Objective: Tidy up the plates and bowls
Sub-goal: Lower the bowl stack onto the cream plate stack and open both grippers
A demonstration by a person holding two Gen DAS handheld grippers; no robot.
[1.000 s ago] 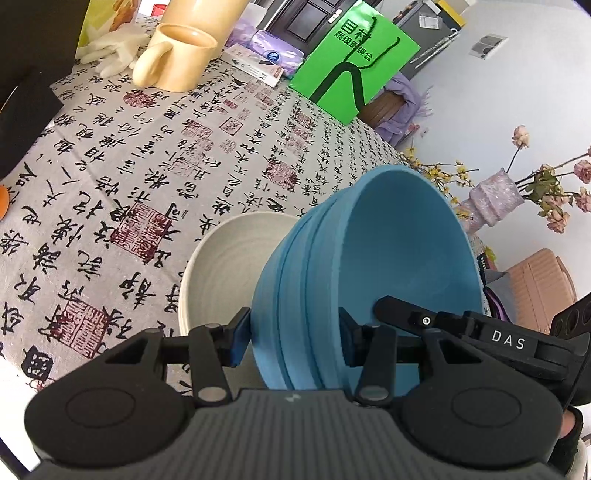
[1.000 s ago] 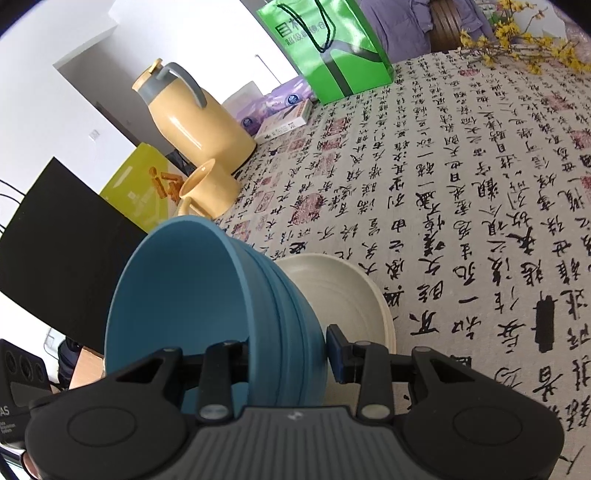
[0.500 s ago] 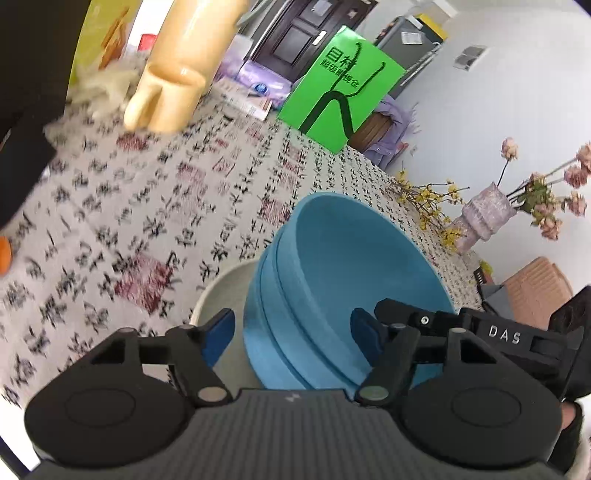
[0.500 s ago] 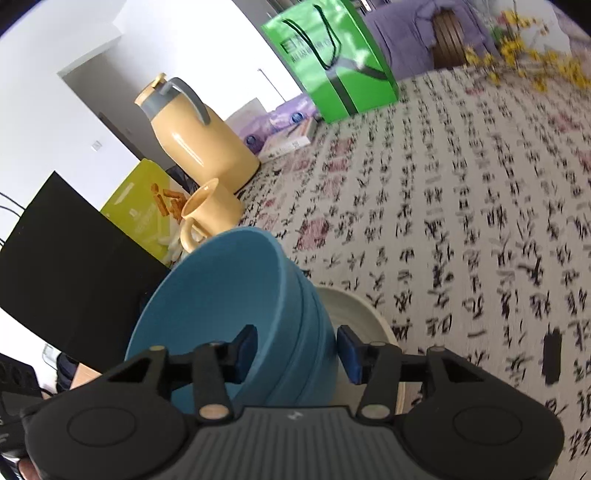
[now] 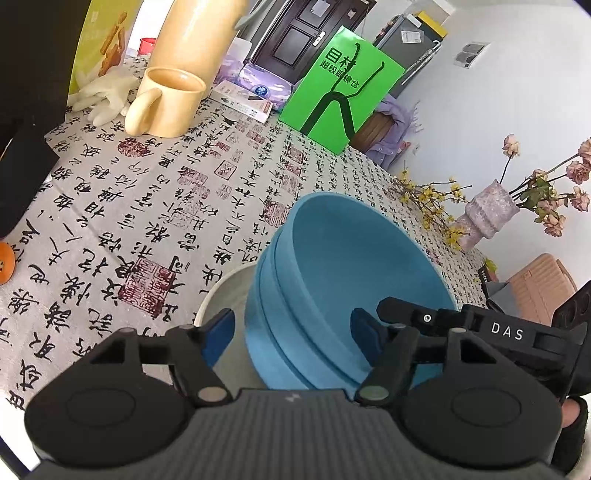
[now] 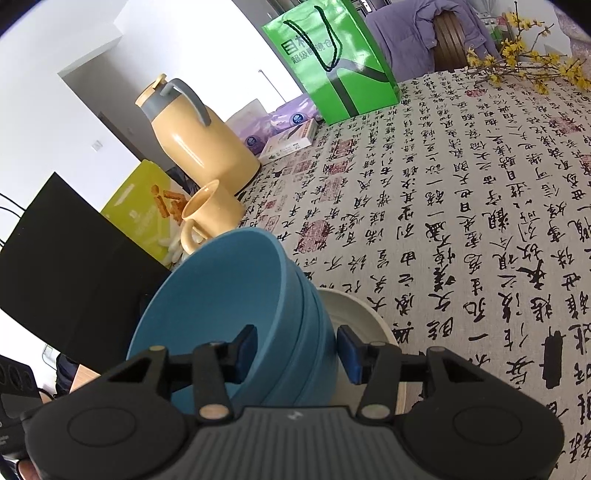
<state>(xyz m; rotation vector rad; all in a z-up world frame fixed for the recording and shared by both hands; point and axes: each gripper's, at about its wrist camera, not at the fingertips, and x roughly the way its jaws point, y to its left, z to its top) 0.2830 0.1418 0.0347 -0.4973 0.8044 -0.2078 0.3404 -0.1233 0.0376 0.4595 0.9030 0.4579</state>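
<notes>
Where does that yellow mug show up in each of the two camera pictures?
Left wrist view: the yellow mug stands upper left, in front of the yellow jug.
Right wrist view: the mug is left of centre, just above the blue bowls.
Shared landmark: the green bag at the table's far edge.

Blue bowls point(image 5: 343, 280) hide most of white bowl point(image 5: 225, 295); thermos point(image 5: 195, 33) top cut off by frame edge

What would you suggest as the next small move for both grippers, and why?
Probably draw both grippers back. The stacked blue bowls sit in the white bowl, and the jaws of the left gripper and right gripper straddle the rims with gaps showing.
</notes>
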